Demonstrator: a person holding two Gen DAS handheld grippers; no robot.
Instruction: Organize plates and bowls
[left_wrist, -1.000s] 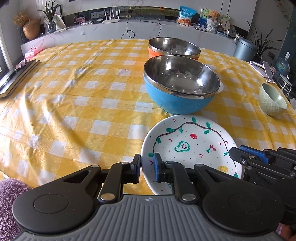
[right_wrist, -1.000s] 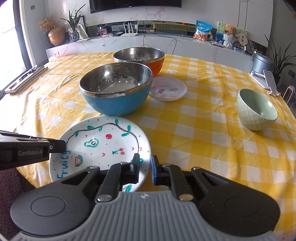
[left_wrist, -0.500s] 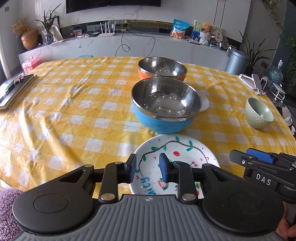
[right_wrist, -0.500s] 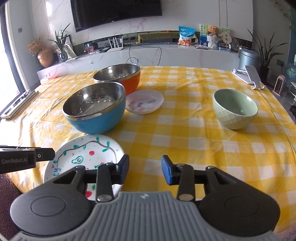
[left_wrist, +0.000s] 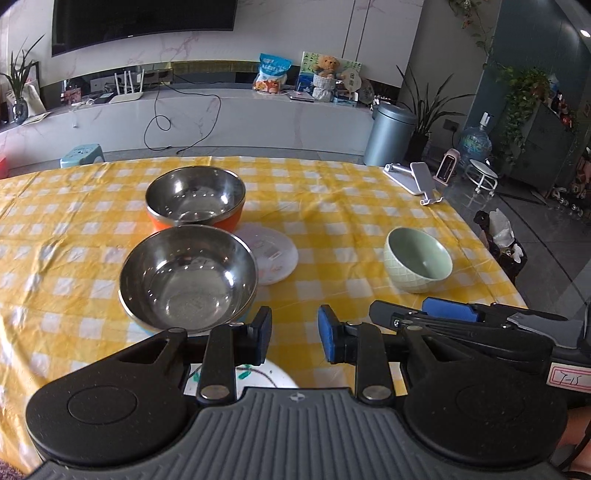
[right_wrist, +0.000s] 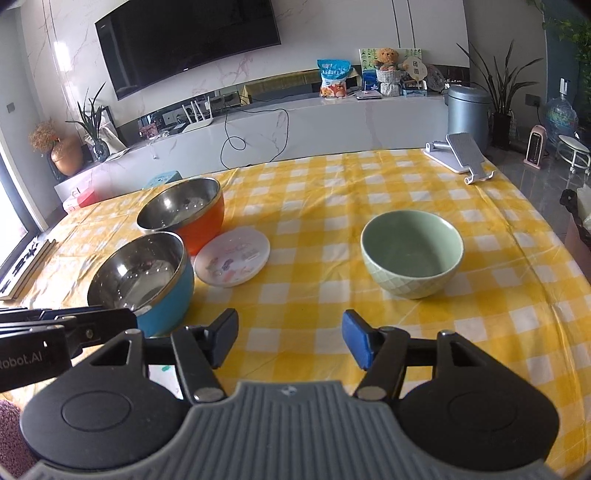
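A blue steel-lined bowl (left_wrist: 188, 277) (right_wrist: 142, 280) stands near the table's front, an orange steel-lined bowl (left_wrist: 195, 197) (right_wrist: 183, 212) behind it. A small white plate (left_wrist: 271, 254) (right_wrist: 232, 256) lies beside them. A green ceramic bowl (left_wrist: 417, 264) (right_wrist: 412, 253) stands to the right. The painted fruit plate (left_wrist: 255, 374) lies under my left gripper (left_wrist: 293, 336), mostly hidden. My left gripper is open and empty, raised above the table. My right gripper (right_wrist: 290, 339) is open wide and empty, in front of the green bowl.
The table wears a yellow checked cloth (right_wrist: 332, 206). A phone stand (left_wrist: 417, 177) (right_wrist: 461, 153) sits at the far right corner. Books (right_wrist: 22, 266) lie at the left edge. A floor bin (left_wrist: 502, 240) stands right of the table.
Both grippers have opened, risen and tilted up away from the fruit plate. The plate now lies almost hidden beneath the left gripper. The right gripper has turned toward the green bowl.
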